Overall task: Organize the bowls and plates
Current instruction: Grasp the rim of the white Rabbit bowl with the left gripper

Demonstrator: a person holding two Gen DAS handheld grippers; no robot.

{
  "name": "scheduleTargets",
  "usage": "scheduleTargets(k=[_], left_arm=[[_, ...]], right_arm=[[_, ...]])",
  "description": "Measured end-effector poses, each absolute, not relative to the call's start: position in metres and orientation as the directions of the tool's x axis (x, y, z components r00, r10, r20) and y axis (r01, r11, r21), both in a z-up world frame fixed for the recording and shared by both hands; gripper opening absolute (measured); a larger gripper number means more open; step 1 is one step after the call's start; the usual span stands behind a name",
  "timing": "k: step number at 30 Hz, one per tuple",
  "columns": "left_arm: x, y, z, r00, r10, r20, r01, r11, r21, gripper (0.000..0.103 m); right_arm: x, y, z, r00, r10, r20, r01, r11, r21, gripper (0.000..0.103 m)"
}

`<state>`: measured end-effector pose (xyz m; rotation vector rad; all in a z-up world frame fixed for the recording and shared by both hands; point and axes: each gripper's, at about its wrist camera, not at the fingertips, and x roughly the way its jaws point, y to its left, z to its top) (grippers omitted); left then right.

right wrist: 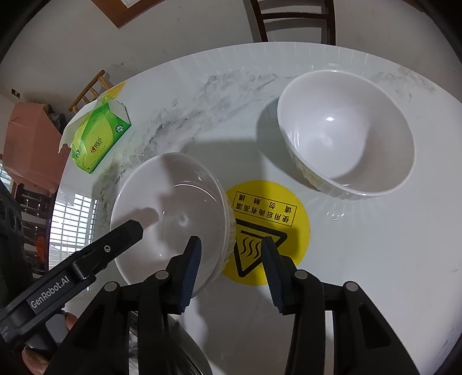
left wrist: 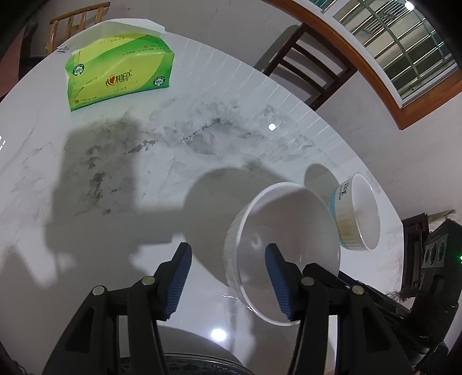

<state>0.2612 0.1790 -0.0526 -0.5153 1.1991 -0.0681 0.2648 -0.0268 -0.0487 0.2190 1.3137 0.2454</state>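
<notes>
Near bowl: glossy, slippery, breakable | rim straddled by my spread left gripper and right gripper | pinch rim.

Two bowls on the surface, the near bowl left of a round sticker, the far bowl behind and right of it, a tissue pack far left, chair behind the surface.
</notes>
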Motion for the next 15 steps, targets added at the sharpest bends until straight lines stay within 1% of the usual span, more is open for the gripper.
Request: scheduleTargets(k=[2, 5, 7, 8, 10, 11, 13, 15], left_arm=[[0.2605, 0.179, -0.0546, 0.372, -0.303, -0.878, -0.229, 0.886, -0.403, 0.053], [0.2606, 0.178, -0.0564, 0.37, -0.314, -0.875, -0.223, 0.884, -0.411, 0.049], [0.2611, 0.1783, -0.058, 0.367, -0.318, -0.874, -0.227, 0.881, -0.415, 0.038], [0.2613, 0.1787, -0.0585, 0.366, -0.319, -0.874, -0.226, 0.881, -0.416, 0.036], [0.262, 0.1782, -0.0605, 0.362, -0.315, -0.878, -0.225, 0.884, -0.41, 0.024], [0.2617, 0.1777, -0.0606, 0.365, -0.318, -0.875, -0.22, 0.884, -0.413, 0.022], [0.261, 0.1743, -0.059, 0.374, -0.319, -0.871, -0.2, 0.889, -0.411, 0.015], [0.2602, 0.1692, -0.0561, 0.379, -0.297, -0.877, -0.182, 0.905, -0.385, 0.014]], right_arm=[[0.2648, -0.027, -0.0507, 0.232, 0.305, -0.924, -0.05, 0.952, 0.301, 0.041], [0.264, -0.0253, -0.0525, 0.23, 0.309, -0.923, -0.056, 0.951, 0.304, 0.038], [0.2637, -0.0243, -0.054, 0.229, 0.308, -0.923, -0.058, 0.951, 0.303, 0.036], [0.2639, -0.024, -0.0548, 0.228, 0.31, -0.923, -0.058, 0.951, 0.305, 0.035], [0.2644, -0.0246, -0.0559, 0.225, 0.321, -0.92, -0.056, 0.947, 0.317, 0.032], [0.2648, -0.024, -0.0563, 0.225, 0.326, -0.918, -0.056, 0.945, 0.322, 0.03], [0.2647, -0.0225, -0.0562, 0.225, 0.336, -0.915, -0.06, 0.942, 0.331, 0.027], [0.2639, -0.0209, -0.0555, 0.225, 0.335, -0.915, -0.063, 0.942, 0.329, 0.024]])
